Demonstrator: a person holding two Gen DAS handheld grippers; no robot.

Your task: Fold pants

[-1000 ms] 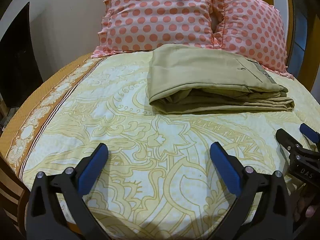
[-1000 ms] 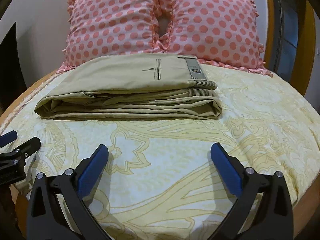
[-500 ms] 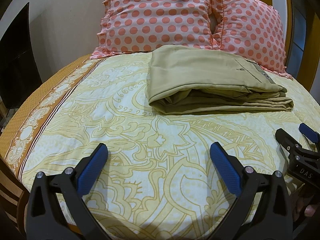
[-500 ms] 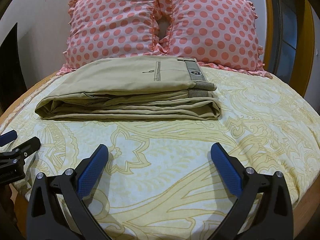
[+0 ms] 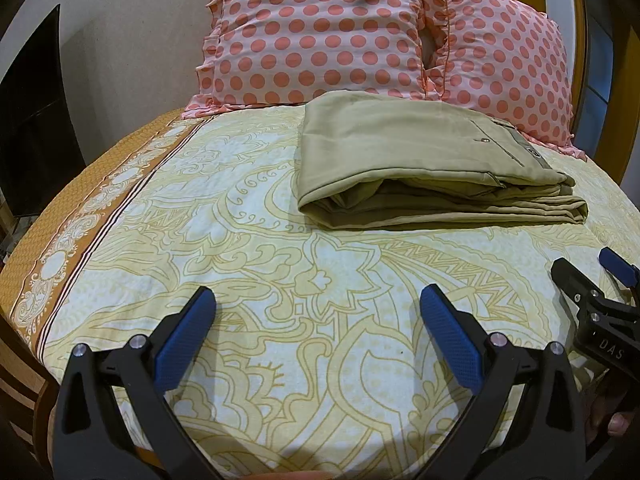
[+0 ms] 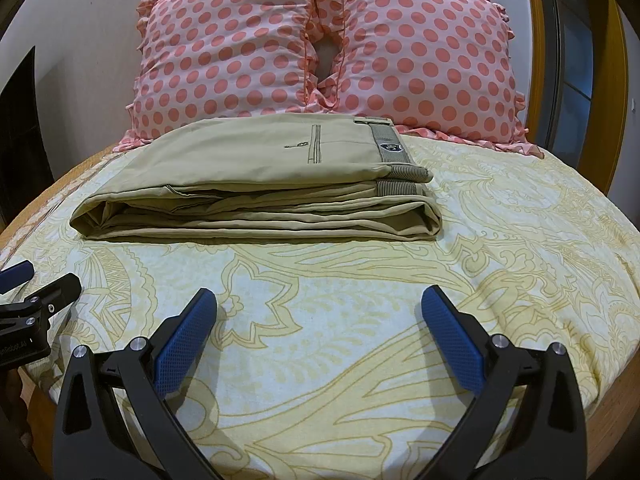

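Note:
Khaki pants [image 5: 416,168] lie folded in a flat stack on the bed, near the pillows; they also show in the right wrist view [image 6: 256,188], waistband to the right. My left gripper [image 5: 318,300] is open and empty, well short of the pants above the bedsheet. My right gripper [image 6: 319,302] is open and empty, also short of the pants. The right gripper shows at the right edge of the left wrist view [image 5: 588,276], and the left gripper at the left edge of the right wrist view [image 6: 36,280].
Two pink polka-dot pillows [image 6: 320,48] lean against the wall behind the pants. The yellow patterned bedsheet [image 5: 240,280] covers the bed, with an orange border [image 5: 80,208] at the left edge. A dark panel [image 5: 28,128] stands at the left.
Both grippers have drawn back and tilted slightly; the pants sit a little farther away in both views. The pants have not moved.

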